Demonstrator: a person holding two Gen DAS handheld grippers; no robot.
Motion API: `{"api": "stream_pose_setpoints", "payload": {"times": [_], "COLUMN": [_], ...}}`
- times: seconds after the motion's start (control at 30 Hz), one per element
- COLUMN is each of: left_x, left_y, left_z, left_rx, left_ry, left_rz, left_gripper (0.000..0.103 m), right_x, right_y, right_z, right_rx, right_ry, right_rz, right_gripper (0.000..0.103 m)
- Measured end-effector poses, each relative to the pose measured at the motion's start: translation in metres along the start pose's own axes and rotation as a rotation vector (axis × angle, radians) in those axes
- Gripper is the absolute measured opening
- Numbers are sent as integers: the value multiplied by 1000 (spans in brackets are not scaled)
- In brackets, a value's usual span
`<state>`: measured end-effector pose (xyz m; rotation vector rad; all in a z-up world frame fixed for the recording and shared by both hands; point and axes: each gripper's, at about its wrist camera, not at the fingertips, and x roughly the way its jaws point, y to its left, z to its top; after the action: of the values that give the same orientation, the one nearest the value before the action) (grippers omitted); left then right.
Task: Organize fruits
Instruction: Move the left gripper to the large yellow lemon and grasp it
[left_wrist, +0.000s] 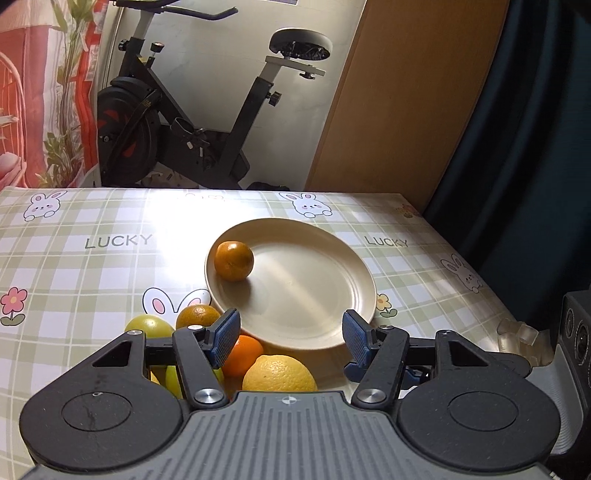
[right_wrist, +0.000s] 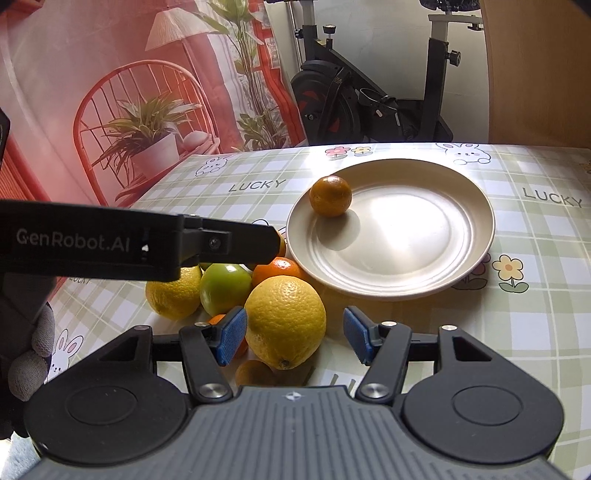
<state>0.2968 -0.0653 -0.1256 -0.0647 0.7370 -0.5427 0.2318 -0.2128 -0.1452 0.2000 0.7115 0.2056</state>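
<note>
A cream plate (left_wrist: 314, 295) lies on the checked tablecloth with one dark orange (left_wrist: 234, 260) at its left rim. My left gripper (left_wrist: 291, 330) hangs open over the plate's near edge, with nothing between its pads. A fruit pile sits near left of it: a lemon (left_wrist: 279, 373), an orange (left_wrist: 245, 352), a yellow-green fruit (left_wrist: 149, 325). In the right wrist view the plate (right_wrist: 406, 280) and its orange (right_wrist: 330, 195) lie ahead. My right gripper (right_wrist: 294, 338) is open around a big lemon (right_wrist: 286, 321), which sits close by the left pad and clear of the right one. The left gripper (right_wrist: 271, 242) reaches in from the left over the pile.
More fruit lies by the big lemon: a second lemon (right_wrist: 173, 291), a green fruit (right_wrist: 225, 284), an orange (right_wrist: 280, 271). A gloved hand (right_wrist: 33, 350) shows at the left. A black speaker (left_wrist: 576, 332) stands at the table's right edge. An exercise bike (left_wrist: 192, 110) stands behind the table.
</note>
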Motion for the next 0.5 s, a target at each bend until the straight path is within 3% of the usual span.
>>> {"api": "stream_pose_setpoints", "payload": {"times": [0.2,0.5], "left_x": [-3,-15], "left_y": [-6,2], "left_z": [-19,-18], "left_rx": [6,-17], "left_ry": [45,32], "left_rz": [-9,13], "left_gripper": [64,64], "right_x": [-9,-4], "right_y": [8,13], "right_z": [-2,-3], "right_rx": [-43,-42], "right_ry": [-3,1], "right_rz": [-13,7], "right_gripper": [61,61]}}
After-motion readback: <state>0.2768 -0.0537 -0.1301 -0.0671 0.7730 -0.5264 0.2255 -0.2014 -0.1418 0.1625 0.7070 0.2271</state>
